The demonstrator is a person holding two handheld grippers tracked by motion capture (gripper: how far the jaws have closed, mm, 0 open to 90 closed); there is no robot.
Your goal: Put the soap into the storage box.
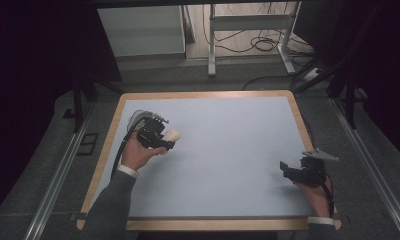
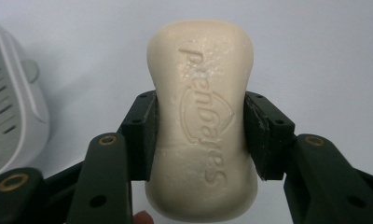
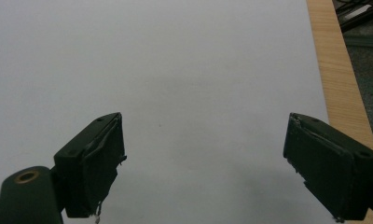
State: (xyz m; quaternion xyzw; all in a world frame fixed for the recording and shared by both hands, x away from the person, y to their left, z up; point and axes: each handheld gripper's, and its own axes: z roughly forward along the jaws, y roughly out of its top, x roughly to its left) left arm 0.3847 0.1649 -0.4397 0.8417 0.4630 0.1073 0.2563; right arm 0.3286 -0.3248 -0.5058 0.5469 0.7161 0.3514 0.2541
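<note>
A cream bar of soap (image 2: 201, 121) with raised lettering sits between the black jaws of my left gripper (image 2: 201, 135), which is shut on its narrow waist. In the high view the soap (image 1: 173, 135) pokes out to the right of my left gripper (image 1: 164, 140), at the table's left side. A white slotted soap dish (image 2: 12, 112) lies just left of the soap; in the high view the dish (image 1: 138, 118) peeks out behind the gripper. My right gripper (image 3: 203, 163) stands open over bare table, and it rests near the front right corner (image 1: 288, 170).
The pale blue table top (image 1: 228, 150) has a wooden rim (image 1: 103, 160). Its right rim (image 3: 338, 88) runs close beside my right gripper. Dark floor, metal rails and a white frame with cables (image 1: 248, 30) lie beyond the table.
</note>
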